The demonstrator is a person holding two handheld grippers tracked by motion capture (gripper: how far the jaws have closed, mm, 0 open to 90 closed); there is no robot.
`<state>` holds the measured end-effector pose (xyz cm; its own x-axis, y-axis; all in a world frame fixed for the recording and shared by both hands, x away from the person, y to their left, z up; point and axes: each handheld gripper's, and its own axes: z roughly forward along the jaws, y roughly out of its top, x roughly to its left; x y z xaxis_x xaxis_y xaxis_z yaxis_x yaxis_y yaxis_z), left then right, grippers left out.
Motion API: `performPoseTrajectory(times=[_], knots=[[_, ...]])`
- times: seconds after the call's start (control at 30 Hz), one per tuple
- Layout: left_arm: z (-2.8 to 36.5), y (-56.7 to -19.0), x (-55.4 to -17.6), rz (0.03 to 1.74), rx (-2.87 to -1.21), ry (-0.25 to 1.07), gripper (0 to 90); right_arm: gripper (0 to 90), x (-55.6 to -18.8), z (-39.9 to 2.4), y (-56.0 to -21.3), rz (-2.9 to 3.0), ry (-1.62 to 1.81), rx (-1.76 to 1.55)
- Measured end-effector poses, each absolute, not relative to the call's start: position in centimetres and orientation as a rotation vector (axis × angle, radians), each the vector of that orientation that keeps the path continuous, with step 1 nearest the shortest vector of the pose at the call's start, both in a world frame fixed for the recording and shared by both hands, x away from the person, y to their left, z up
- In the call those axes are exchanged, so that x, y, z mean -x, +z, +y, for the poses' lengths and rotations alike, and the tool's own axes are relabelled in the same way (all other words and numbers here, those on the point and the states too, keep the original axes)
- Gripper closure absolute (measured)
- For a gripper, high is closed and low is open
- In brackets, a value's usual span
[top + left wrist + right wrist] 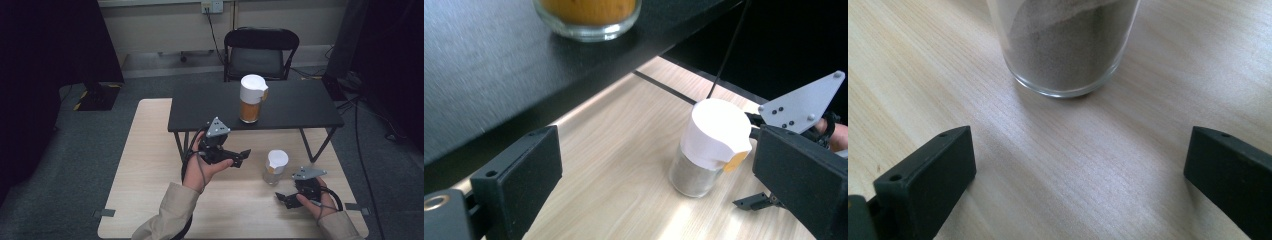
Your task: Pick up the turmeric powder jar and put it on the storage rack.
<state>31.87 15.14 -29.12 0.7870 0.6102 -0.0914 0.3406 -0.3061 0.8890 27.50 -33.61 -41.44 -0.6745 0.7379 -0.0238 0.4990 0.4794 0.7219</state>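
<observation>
- In the high view the small glass jar stands upright on the light wooden table, right of the frame's centre, below the front edge of the black raised shelf. It has a white lid, and its glass body holds a grey-brown powder.
- The left gripper sits just left of centre in that view, held in the person's left hand, and points right toward the jar. Its jaws are spread apart with nothing between them; the jar is near its tips, apart from them.
- In the left gripper view the jar appears right of centre, beyond the two black jaws and closer to the right-hand one, untouched by either.
- The right gripper lies at the lower right of the high view, held in the right hand, just below and to the right of the jar. Its jaws are parted and hold nothing.
- In the right gripper view the jar's base fills the top centre, ahead of the gap between the two jaws, with bare wood between it and them.
- A taller jar with orange contents and a white lid stands on the black shelf, above the small jar in the frame and well apart from both grippers.
</observation>
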Motion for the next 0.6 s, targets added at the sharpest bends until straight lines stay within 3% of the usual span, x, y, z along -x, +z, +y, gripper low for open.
performPoseTrajectory(times=[0.6], knots=[[15.2,-31.7,-32.3,0.746,-1.936,0.299,4.5,0.0,-27.5,-33.6,-41.4,2.400,1.008,-1.044]])
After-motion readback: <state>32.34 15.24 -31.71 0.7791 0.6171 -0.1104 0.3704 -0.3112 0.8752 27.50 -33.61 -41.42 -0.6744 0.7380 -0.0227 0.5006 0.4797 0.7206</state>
